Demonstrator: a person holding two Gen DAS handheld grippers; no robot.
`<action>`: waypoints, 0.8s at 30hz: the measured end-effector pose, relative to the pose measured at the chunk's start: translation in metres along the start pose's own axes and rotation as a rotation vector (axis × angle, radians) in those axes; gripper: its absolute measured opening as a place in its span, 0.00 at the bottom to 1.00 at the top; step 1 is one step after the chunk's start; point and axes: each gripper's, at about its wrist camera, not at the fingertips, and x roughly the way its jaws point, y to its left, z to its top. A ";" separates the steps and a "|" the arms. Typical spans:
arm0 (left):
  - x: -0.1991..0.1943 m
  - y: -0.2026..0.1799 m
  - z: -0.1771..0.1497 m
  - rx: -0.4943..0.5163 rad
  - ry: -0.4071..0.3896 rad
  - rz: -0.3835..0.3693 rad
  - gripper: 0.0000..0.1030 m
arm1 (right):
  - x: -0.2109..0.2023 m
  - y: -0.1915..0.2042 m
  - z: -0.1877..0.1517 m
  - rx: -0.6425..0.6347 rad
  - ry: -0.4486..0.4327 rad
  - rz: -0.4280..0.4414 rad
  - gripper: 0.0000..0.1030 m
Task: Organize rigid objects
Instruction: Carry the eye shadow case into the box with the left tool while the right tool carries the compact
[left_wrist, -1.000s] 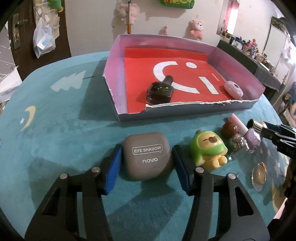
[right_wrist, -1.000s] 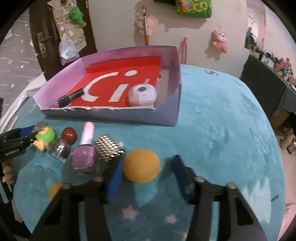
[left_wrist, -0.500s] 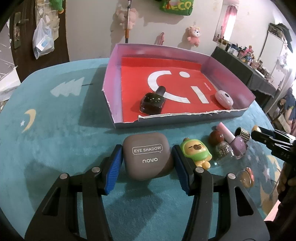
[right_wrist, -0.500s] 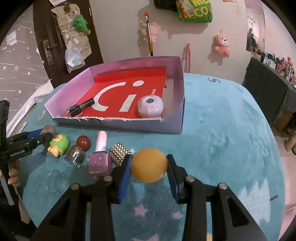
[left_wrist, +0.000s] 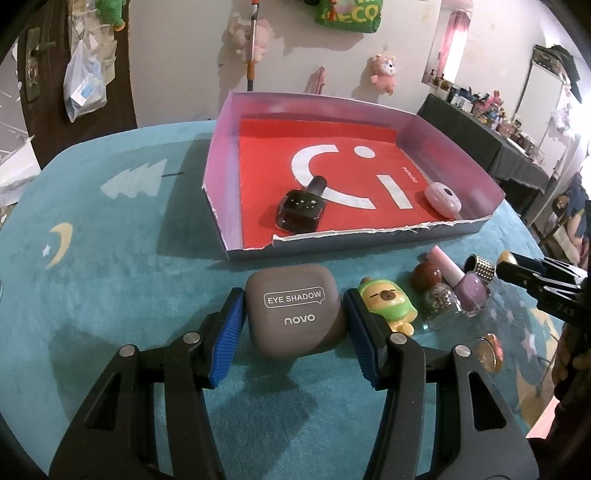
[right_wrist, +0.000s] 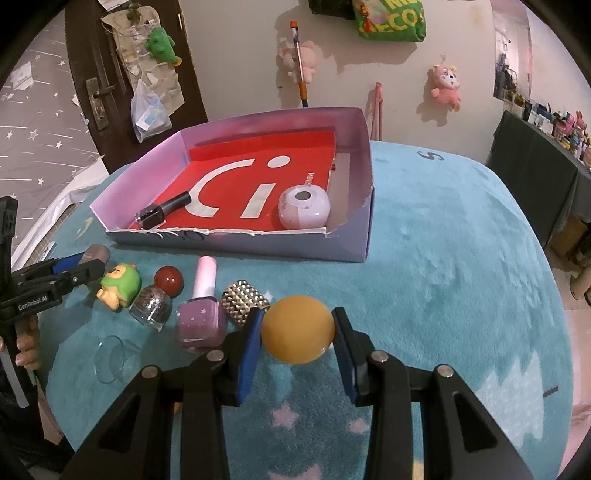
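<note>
"EYE SHADOW" "novo" case (left_wrist: 295, 312) between left tool (left_wrist: 293, 325) pads, apparently clamped.

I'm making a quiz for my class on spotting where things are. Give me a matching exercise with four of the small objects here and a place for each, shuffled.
Things:
1. grey eye shadow case
2. orange ball
3. black nail polish bottle
4. green and yellow animal figurine

Places:
A. lying inside the red-floored cardboard box
B. between the pads of the right gripper
C. on the teal rug, just outside the left gripper's right pad
D. between the pads of the left gripper

Pairs: 1-D, 2-B, 3-A, 4-C
</note>
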 end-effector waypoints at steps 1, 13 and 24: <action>-0.001 -0.001 0.001 0.004 -0.003 -0.004 0.51 | 0.000 0.000 0.001 -0.001 0.000 0.001 0.39; -0.002 -0.025 0.034 0.119 -0.022 -0.108 0.51 | -0.005 0.020 0.033 -0.082 -0.054 0.089 0.39; 0.044 -0.057 0.080 0.289 0.044 -0.209 0.51 | 0.036 0.045 0.079 -0.276 -0.005 0.157 0.39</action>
